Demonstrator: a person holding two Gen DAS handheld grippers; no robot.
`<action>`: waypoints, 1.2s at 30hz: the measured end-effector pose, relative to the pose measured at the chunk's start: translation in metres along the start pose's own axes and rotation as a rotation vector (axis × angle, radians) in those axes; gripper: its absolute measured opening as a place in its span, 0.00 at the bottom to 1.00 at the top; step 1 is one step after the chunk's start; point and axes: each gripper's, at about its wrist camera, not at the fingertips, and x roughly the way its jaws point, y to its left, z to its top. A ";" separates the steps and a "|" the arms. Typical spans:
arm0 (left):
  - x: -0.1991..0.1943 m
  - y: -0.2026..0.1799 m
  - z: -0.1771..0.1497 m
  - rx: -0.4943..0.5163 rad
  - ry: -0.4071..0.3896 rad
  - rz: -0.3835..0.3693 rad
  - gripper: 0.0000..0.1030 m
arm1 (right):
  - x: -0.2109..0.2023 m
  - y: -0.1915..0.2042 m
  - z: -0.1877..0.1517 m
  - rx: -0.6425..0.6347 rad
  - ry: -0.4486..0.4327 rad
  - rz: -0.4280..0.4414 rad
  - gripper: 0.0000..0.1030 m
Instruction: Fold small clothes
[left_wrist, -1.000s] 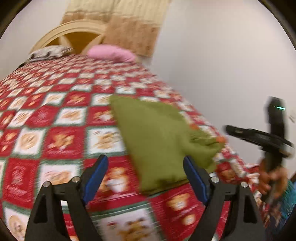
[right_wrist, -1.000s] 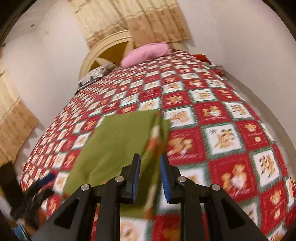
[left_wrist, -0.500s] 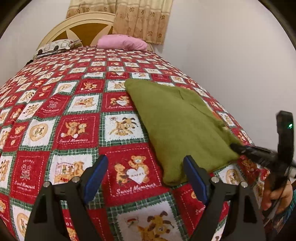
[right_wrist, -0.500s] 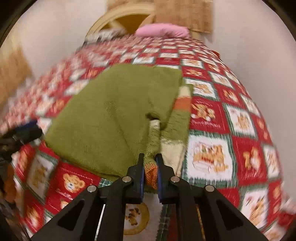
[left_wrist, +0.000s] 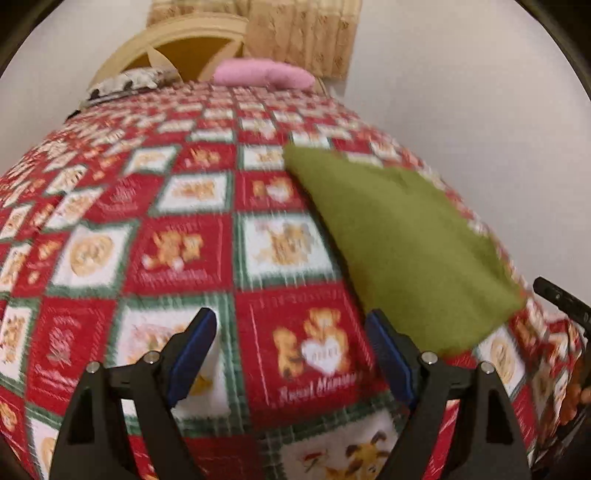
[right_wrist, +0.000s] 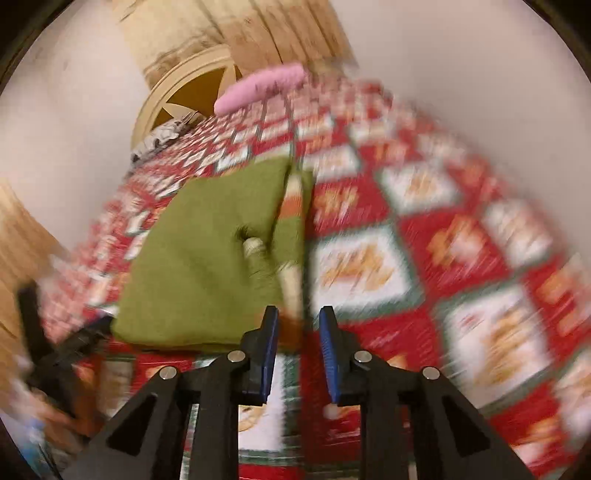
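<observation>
Lying folded on the red-and-white teddy-bear quilt (left_wrist: 207, 254), the green knit garment (left_wrist: 402, 251) sits near the bed's right edge, with a striped orange-and-cream sleeve or trim showing along its right side in the right wrist view. Both grippers hold nothing: the left gripper (left_wrist: 293, 354) hovers over the quilt with its blue pads spread wide, just left of the garment. The right gripper (right_wrist: 298, 350) has its pads a small gap apart, just short of the garment's near edge; a pink pillow (left_wrist: 264, 72) lies by the headboard.

Folded garment (left_wrist: 402, 243) lying on the bed (left_wrist: 192, 236) at right of the left-wrist frame, left gripper (left_wrist: 291, 354) low centre beside its near corner, two pillows (left_wrist: 264, 73) at the headboard (left_wrist: 166, 48) up top, right gripper (right_wrist: 297, 347) just before the garment's near edge
</observation>
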 end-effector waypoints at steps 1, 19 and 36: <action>-0.002 0.000 0.006 -0.016 -0.016 -0.006 0.83 | -0.005 0.012 0.008 -0.052 -0.038 -0.007 0.22; 0.025 -0.030 0.030 0.064 -0.009 0.020 0.91 | 0.065 0.028 0.012 -0.087 0.112 0.126 0.04; 0.125 -0.017 0.068 -0.147 0.129 -0.225 1.00 | 0.156 -0.020 0.070 0.088 0.169 0.275 0.87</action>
